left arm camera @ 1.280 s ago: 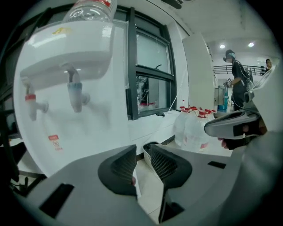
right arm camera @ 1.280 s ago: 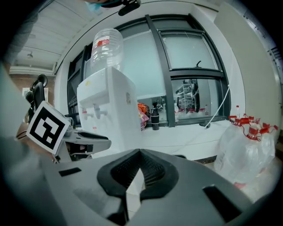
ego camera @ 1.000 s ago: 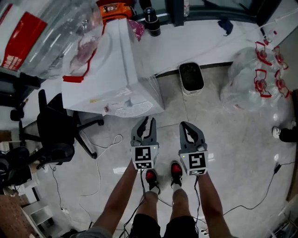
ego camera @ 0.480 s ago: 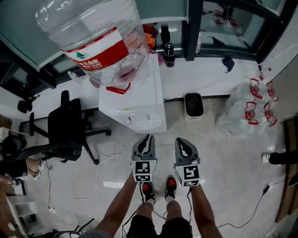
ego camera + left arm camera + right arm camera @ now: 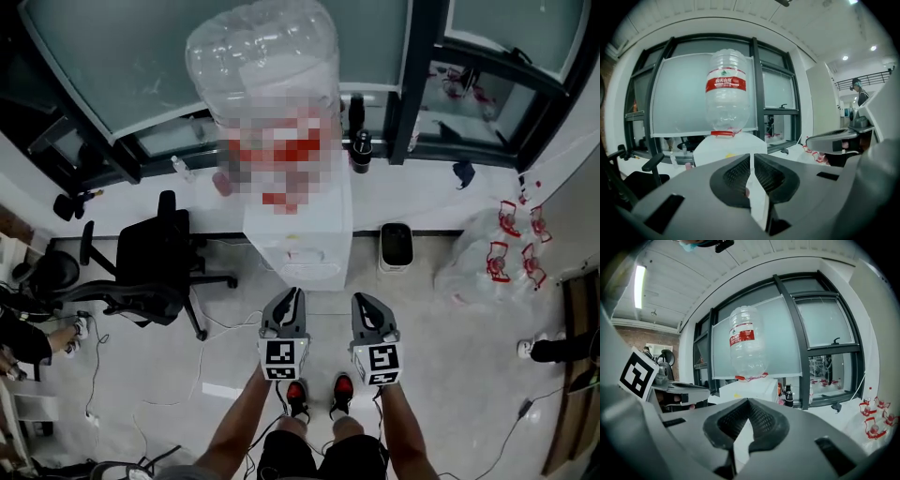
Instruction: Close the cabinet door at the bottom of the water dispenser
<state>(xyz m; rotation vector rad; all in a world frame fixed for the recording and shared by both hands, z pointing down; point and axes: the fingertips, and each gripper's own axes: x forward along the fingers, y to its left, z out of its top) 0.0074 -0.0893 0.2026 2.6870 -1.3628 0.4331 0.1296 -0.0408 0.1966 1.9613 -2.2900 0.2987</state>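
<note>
1. The water dispenser [image 5: 302,246] is seen as a white box standing on the floor [image 5: 450,328] against the low ledge under the window [image 5: 112,66].
2. A large clear bottle [image 5: 267,56] is set upside down on top of it. The bottle carries a red label band and a red collar at the neck.
3. The dispenser is placed straight ahead of both grippers and apart from them. A black office chair [image 5: 150,267] stands to its left and a small white box with a dark top [image 5: 396,246] to its right.
4. Only the top and upper front of the dispenser are shown. The cabinet door at the bottom cannot be made out, since the lower body is hidden behind the jaws in both gripper views.
5. The left gripper [image 5: 293,296] is held level. Its jaws have just been closing and are now brought together, with nothing between them.
6. The right gripper [image 5: 362,302] is held just beside it. Its jaw tips are pressed together and nothing is gripped.
</note>
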